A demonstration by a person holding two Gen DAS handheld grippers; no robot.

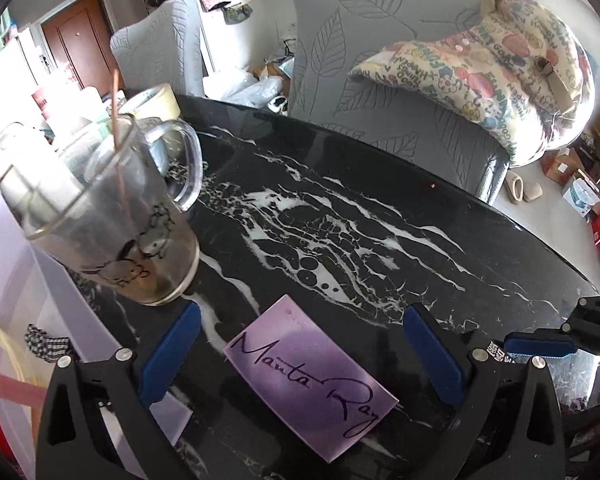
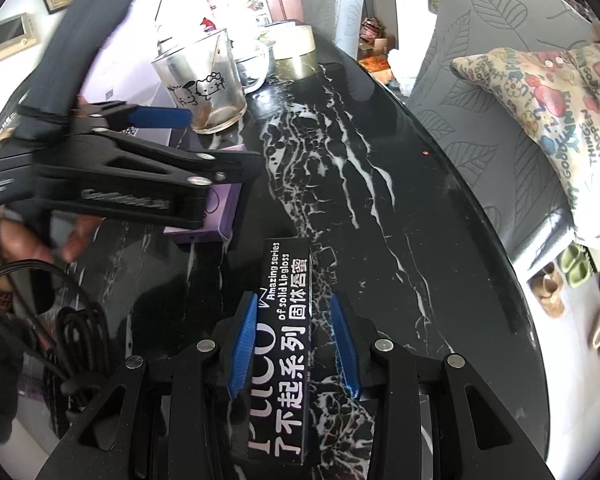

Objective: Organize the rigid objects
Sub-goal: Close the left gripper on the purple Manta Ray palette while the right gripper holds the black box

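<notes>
A purple box point(image 1: 308, 376) marked "Manta Ray" lies flat on the black marble table point(image 1: 340, 220). My left gripper point(image 1: 300, 344) is open, its blue fingers on either side of the box without touching it. In the right wrist view the left gripper point(image 2: 204, 148) hovers over the same purple box point(image 2: 224, 216). A long black lip gloss box point(image 2: 286, 344) lies on the table between the fingers of my right gripper point(image 2: 296, 336). The right jaws are open; the left pad is close to the box and a gap shows at the right pad.
A glass mug point(image 1: 112, 216) with a stick in it stands at the table's left, also seen in the right wrist view point(image 2: 204, 84). A tape roll point(image 2: 296, 54) and clutter sit behind it. Grey chairs point(image 1: 380, 80) with a printed cushion point(image 1: 500, 68) flank the table's far edge.
</notes>
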